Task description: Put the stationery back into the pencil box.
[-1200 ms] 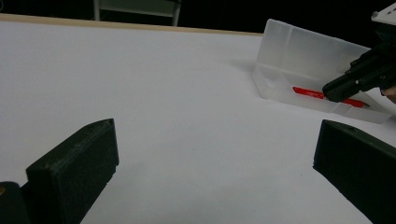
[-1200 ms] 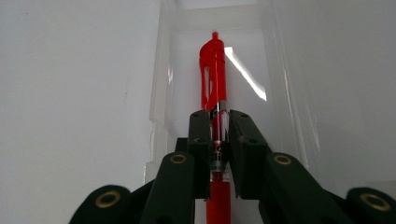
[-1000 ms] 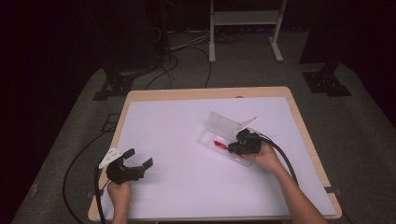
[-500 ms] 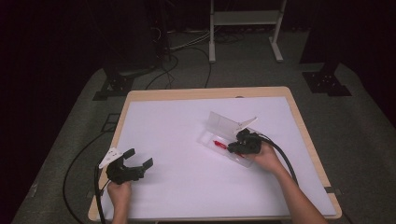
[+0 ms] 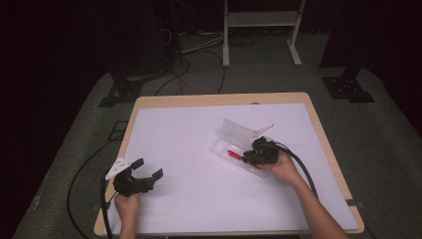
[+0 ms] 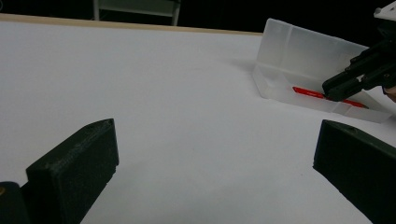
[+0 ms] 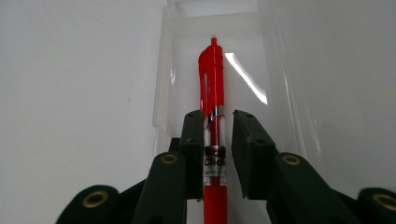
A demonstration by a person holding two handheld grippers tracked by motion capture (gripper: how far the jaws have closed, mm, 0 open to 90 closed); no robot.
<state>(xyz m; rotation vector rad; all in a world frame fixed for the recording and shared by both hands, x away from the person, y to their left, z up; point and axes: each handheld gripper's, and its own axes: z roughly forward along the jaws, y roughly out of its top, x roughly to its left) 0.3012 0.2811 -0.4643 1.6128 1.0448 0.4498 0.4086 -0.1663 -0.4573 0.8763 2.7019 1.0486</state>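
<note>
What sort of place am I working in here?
Probably a lab or recording studio set up for data capture, not a home or shop. A white-topped table stands alone on grey carpet, cables trail across the floor, and black stand bases sit against dark surroundings.

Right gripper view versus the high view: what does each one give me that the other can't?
The right gripper view alone gives the pen's clear midsection, printed "Click", and a thin gap on the right side between it and the right tool's jaws. The high view alone gives the whole table, the left tool open and apart, and both forearms. Both show the red pen in the clear case.
</note>
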